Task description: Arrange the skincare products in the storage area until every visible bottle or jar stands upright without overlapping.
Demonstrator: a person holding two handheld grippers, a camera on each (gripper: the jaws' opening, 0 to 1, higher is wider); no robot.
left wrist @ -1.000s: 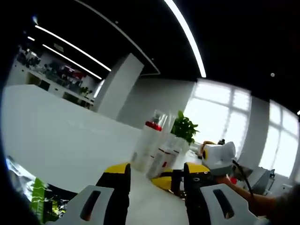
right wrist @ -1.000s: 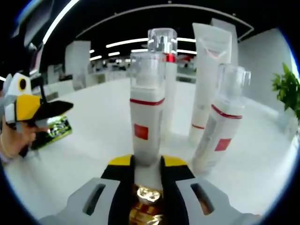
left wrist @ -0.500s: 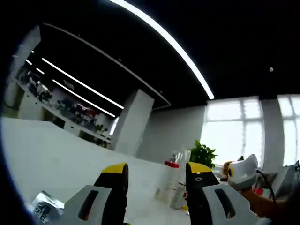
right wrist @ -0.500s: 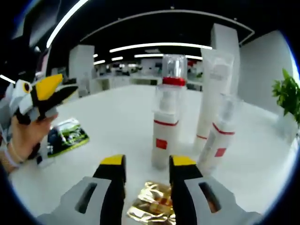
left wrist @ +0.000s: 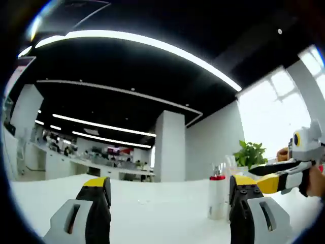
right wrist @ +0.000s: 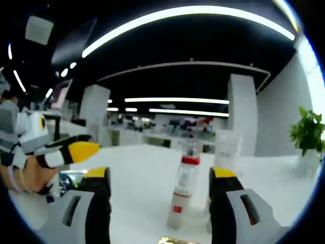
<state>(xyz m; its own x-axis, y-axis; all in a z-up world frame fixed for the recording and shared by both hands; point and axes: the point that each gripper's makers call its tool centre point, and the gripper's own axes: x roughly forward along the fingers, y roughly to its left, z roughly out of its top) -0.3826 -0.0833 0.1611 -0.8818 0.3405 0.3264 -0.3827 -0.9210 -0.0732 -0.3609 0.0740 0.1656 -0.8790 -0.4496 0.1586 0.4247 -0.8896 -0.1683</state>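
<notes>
Right gripper (right wrist: 161,179): my jaws stood wide apart, holding nothing, raised above the table (right wrist: 142,173).

Left gripper (left wrist: 170,189): jaws likewise wide and empty, lifted and pointing level across the table.

Red-collared bottle (right wrist: 183,190): upright on the table, framed between my right jaws but apart from them. In the left gripper view the same bottle (left wrist: 217,195) stood just inside the right-hand jaw.

Tall white tube (right wrist: 225,152): upright, just behind and to the right of the bottle. A further item behind my right-hand jaw was hidden; I could not tell how it stood.

Gold sachet (right wrist: 175,240): flat on the table just in front of the bottle.

Green packet (right wrist: 71,179): flat, well to the left of the bottle, near the other gripper.

Potted plant (right wrist: 306,140): far right of the bottle.

Step, as I judged it: both grippers free, checking the group. Next move called for confirming every bottle upright and apart; the sachet lay in the approach path.
</notes>
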